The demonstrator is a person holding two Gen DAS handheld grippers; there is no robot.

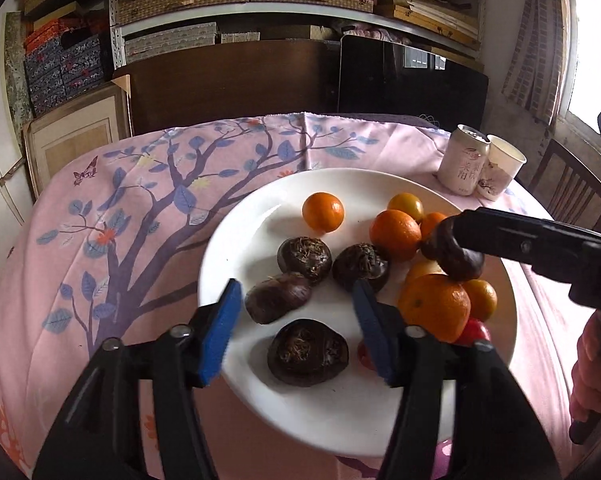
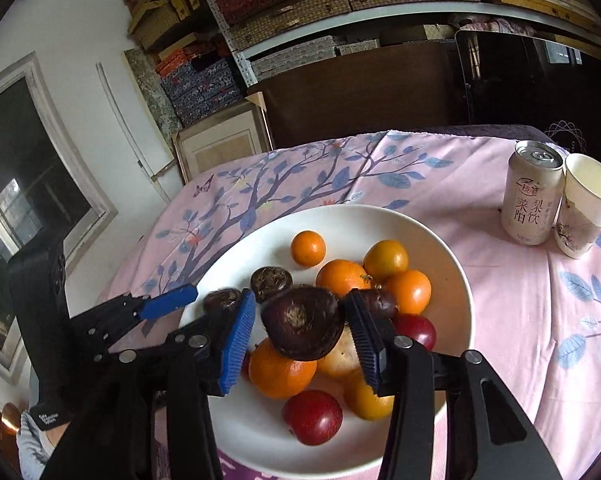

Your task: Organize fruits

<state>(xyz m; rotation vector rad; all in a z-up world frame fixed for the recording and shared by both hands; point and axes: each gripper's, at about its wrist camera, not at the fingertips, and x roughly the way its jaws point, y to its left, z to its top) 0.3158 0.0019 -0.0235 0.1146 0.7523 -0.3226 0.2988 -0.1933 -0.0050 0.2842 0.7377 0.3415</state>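
A white plate on the pink cloth holds dark brown water chestnuts on its left side and oranges and red fruits piled on its right side. My right gripper is shut on a water chestnut and holds it above the orange pile; it also shows in the left wrist view. My left gripper is open and empty, low over the plate's near left side, with a water chestnut between its blue fingers. One orange sits apart at the plate's far side.
A drink can and a white paper cup stand on the cloth at the far right. A dark wooden board and shelves of boxes rise behind the table. A chair stands at the right.
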